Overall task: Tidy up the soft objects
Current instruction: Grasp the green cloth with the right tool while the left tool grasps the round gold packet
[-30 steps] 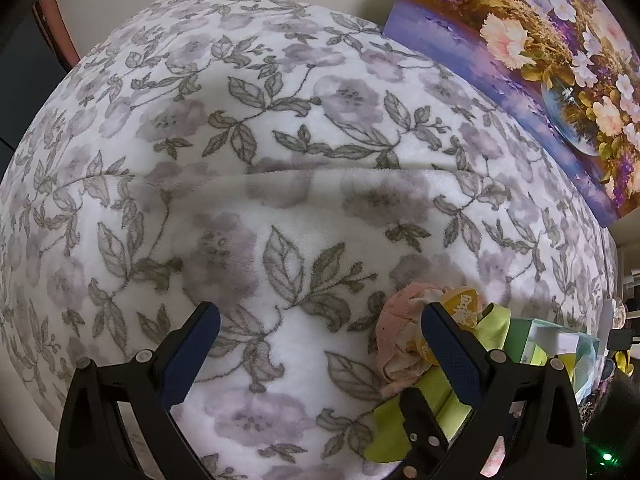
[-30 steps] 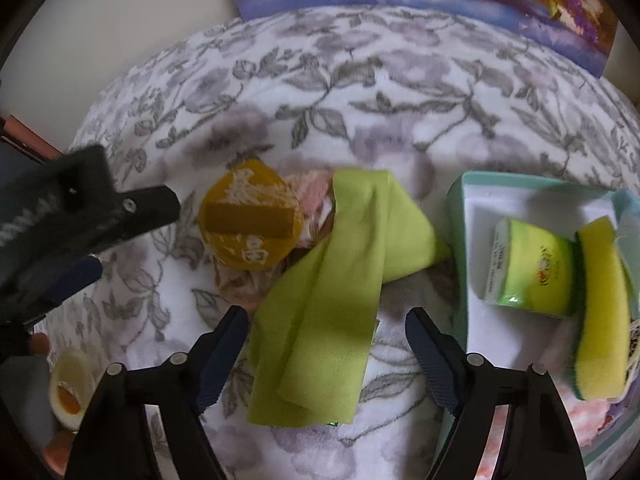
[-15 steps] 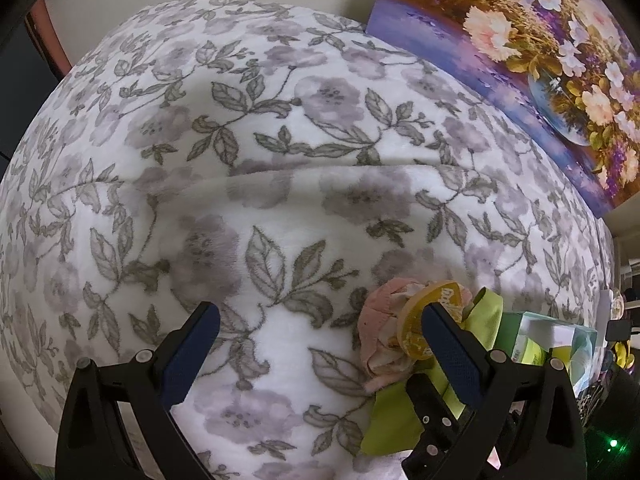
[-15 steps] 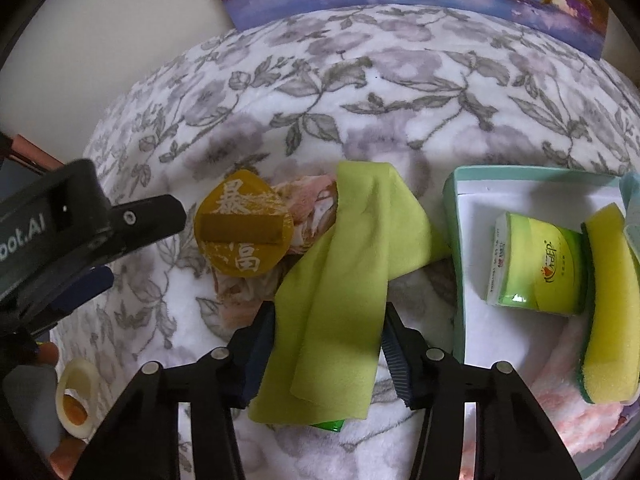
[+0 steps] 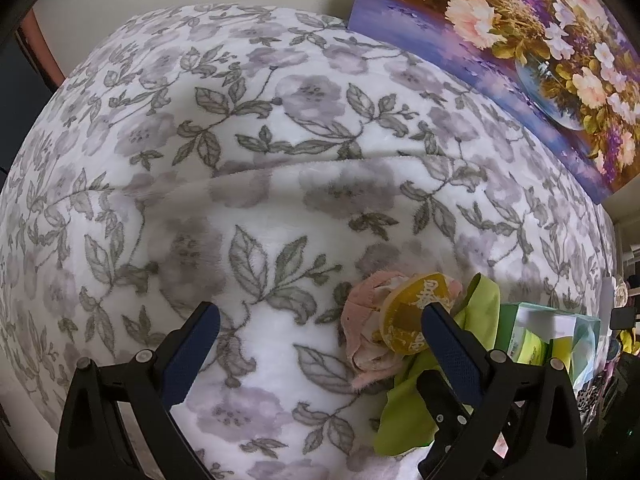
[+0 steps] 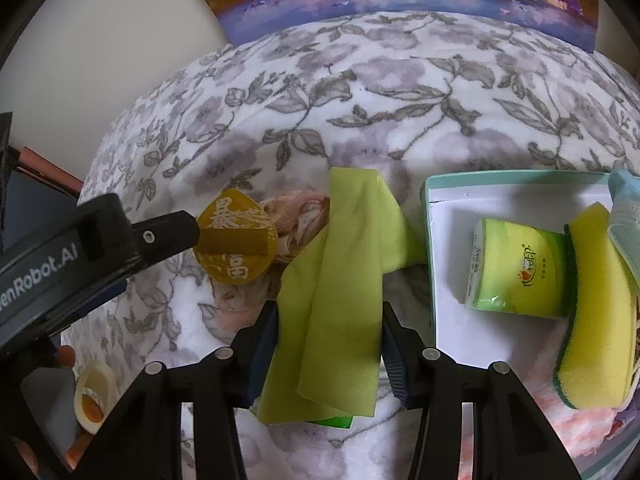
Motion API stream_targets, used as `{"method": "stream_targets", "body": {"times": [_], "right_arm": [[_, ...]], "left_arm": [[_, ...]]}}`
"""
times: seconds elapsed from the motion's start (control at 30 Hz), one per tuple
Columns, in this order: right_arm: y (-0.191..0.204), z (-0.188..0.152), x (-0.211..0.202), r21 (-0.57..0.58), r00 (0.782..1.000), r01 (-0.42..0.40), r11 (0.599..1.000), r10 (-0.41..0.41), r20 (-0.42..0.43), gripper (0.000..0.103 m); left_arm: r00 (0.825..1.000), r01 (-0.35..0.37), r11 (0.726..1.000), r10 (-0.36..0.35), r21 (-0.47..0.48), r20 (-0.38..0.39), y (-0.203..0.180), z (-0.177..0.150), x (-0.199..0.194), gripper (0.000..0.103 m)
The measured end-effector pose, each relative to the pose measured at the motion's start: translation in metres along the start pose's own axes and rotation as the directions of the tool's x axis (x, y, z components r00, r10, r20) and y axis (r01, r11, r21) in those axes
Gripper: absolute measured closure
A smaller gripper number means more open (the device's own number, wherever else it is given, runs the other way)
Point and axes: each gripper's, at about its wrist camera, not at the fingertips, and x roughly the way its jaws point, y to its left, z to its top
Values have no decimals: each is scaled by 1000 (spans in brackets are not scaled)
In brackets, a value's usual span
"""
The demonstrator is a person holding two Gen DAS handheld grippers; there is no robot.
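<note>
A lime green cloth (image 6: 340,280) lies folded on the floral blanket (image 6: 400,92). My right gripper (image 6: 329,354) is closed on its near part, a blue pad on each side. Left of the cloth lie a pink cloth (image 6: 298,220) and a round yellow pouch with white characters (image 6: 236,236). All three also show in the left wrist view, low right: green cloth (image 5: 408,404), pink cloth (image 5: 364,336), pouch (image 5: 412,320). My left gripper (image 5: 320,340) is open and empty, its right finger just beside the pouch.
A white box with a teal rim (image 6: 430,216) stands right of the green cloth, holding a green tissue pack (image 6: 516,272), a yellow sponge (image 6: 596,308) and a light blue cloth (image 6: 624,220). A flower painting (image 5: 520,52) leans at the back.
My right gripper has closed from wide open onto the green cloth. My left gripper has shifted a little, bringing the pouch and pink cloth more into its view.
</note>
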Motion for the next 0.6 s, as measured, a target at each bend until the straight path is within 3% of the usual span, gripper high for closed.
{"method": "stream_targets", "body": {"times": [0.6], "right_arm": [[-7,10,-5,32,997,-19,999,17,69,49]], "left_arm": [[1000,-10,1000,10,0,10,-4,1,0,2]]}}
